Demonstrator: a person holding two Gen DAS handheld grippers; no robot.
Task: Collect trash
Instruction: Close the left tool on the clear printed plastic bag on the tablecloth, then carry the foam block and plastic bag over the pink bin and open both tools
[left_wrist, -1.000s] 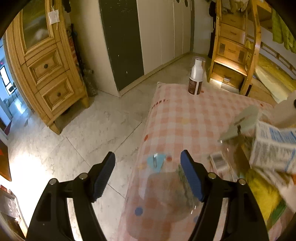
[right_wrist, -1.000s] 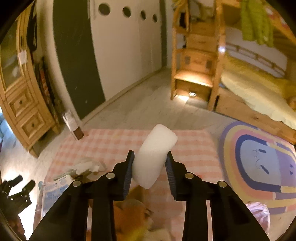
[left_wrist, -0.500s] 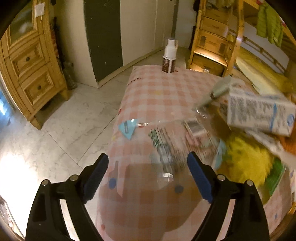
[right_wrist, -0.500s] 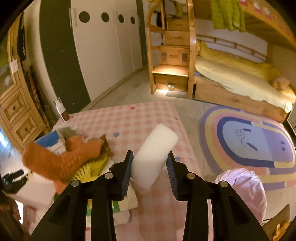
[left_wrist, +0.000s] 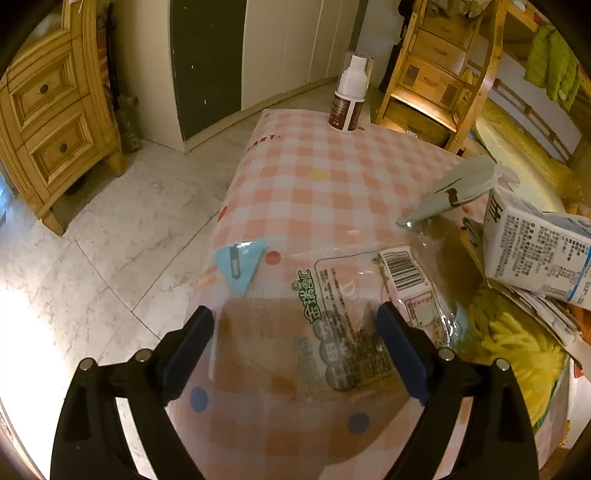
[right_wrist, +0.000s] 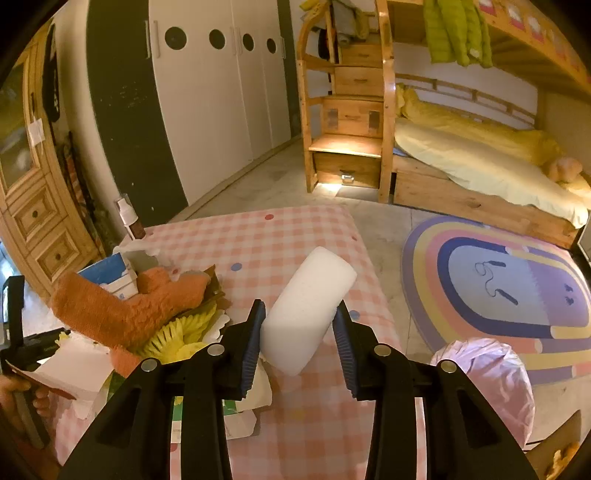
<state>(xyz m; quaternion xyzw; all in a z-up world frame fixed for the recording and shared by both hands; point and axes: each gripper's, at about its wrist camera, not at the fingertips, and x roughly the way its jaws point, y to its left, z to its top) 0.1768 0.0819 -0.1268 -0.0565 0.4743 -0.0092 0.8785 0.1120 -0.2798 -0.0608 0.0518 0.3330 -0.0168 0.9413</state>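
My right gripper (right_wrist: 299, 332) is shut on a white foam block (right_wrist: 306, 306) and holds it above the pink checked tablecloth (right_wrist: 258, 243). My left gripper (left_wrist: 295, 347) is open above a clear printed plastic wrapper (left_wrist: 354, 321) that lies flat on the cloth. A pile of trash lies beside it: a milk carton (left_wrist: 535, 251), a yellow fluffy item (left_wrist: 517, 347) and a blue paper scrap (left_wrist: 240, 262). In the right wrist view the pile also holds an orange plush piece (right_wrist: 122, 306) and papers (right_wrist: 74, 365).
A brown spray bottle (left_wrist: 349, 99) stands at the table's far edge. A pink bag-lined bin (right_wrist: 491, 384) stands on the floor right of the table. A wooden cabinet (left_wrist: 48, 122) stands at left; a bunk bed with stairs (right_wrist: 354, 122) and a rug (right_wrist: 509, 288) lie beyond.
My left gripper has moved forward and lower over the clear wrapper. My right gripper, still holding the foam block, has shifted slightly; the bin has come closer.
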